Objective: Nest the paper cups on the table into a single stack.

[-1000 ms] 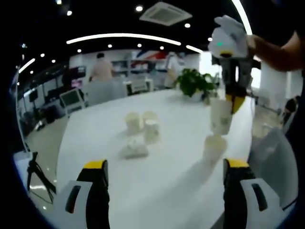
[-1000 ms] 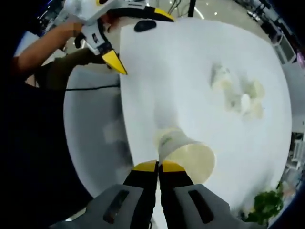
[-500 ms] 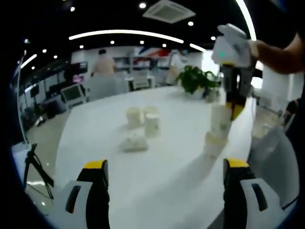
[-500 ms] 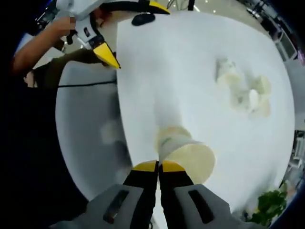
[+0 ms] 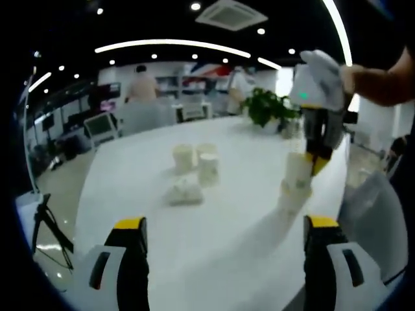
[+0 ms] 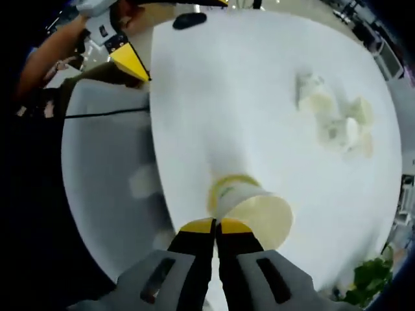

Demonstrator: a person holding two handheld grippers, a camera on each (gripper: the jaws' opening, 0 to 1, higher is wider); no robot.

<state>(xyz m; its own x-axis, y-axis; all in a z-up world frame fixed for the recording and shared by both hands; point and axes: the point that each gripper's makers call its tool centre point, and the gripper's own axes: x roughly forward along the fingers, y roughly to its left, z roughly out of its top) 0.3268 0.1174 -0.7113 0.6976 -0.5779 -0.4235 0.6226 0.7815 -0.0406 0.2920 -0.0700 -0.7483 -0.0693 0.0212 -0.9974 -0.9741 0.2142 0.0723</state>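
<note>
A white paper cup (image 6: pixel 254 211) with a green print hangs from my right gripper (image 6: pixel 216 226), which is shut on its rim. Its base sits inside a second cup (image 6: pixel 222 185) standing near the table's edge. In the left gripper view the same held cup (image 5: pixel 298 172) rests in the lower cup (image 5: pixel 292 193), with the right gripper (image 5: pixel 316 162) above it. Several more cups (image 5: pixel 194 162) stand grouped mid-table, and one (image 5: pixel 183 192) lies on its side. The group (image 6: pixel 332 123) lies far from the stack. My left gripper (image 5: pixel 225 223) is open, low over the near table.
The white round table (image 5: pixel 227 253) carries a potted plant (image 5: pixel 269 109) at its far side. A dark flat object (image 6: pixel 188 21) lies near the table's edge. A grey chair (image 6: pixel 104 168) stands beside the stack. People and desks fill the background.
My right gripper has come down with its cup, whose base now sits inside the cup on the table. The left gripper has stayed open and nearly still.
</note>
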